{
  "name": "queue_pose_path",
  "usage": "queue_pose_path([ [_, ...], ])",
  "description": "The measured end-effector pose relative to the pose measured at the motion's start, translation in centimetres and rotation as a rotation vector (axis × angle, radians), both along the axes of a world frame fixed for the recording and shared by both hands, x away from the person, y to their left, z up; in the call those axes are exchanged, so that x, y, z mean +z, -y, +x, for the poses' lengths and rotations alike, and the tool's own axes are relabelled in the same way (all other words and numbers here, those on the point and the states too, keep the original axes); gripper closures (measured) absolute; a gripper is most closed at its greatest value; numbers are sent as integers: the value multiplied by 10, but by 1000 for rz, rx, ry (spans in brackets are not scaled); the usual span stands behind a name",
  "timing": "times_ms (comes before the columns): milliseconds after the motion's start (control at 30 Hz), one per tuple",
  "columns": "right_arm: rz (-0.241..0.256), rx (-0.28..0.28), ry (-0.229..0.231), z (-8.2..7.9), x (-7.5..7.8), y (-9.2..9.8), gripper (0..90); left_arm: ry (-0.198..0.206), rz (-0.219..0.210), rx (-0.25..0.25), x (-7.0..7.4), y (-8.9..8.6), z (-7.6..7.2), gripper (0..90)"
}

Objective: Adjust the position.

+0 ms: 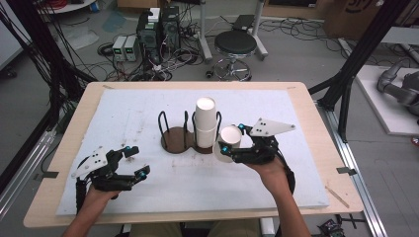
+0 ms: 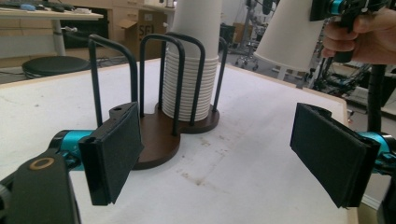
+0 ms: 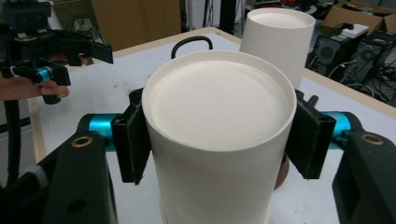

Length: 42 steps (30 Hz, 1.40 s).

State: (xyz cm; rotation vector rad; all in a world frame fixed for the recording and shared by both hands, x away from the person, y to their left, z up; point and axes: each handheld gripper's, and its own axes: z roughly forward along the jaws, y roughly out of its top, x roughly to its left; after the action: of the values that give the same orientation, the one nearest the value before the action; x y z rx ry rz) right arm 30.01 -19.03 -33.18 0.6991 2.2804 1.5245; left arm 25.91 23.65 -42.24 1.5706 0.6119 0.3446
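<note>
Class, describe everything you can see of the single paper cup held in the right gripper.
The paper cup is plain white, tapered, and looks like thin card with a recessed flat base. It is held upside down, base up, slightly tilted, just right of the cup stack in the wire holder. The right gripper clamps it, one black padded jaw pressing each side of its wall near the base. It looks undented and unmarked. Whether its rim touches the table cannot be told.
</note>
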Motion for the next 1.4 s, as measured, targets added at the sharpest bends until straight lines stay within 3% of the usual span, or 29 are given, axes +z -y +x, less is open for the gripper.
queue_pose_path([
  [267,-2,37,-1,-5,-4,-8,336,43,9,-39,1,9,-5,167],
  [733,-2,110,-11,-12,-9,-25,335,16,42,-154,3,39,-5,173],
  [967,-5,133,-25,-13,-12,-32,335,13,35,-198,4,54,2,154],
  [1033,-3,143,-33,-13,-12,-34,335,3,22,-243,4,60,5,154],
  [1400,-8,194,-55,-18,-14,-47,335,26,47,-313,6,95,16,158],
])
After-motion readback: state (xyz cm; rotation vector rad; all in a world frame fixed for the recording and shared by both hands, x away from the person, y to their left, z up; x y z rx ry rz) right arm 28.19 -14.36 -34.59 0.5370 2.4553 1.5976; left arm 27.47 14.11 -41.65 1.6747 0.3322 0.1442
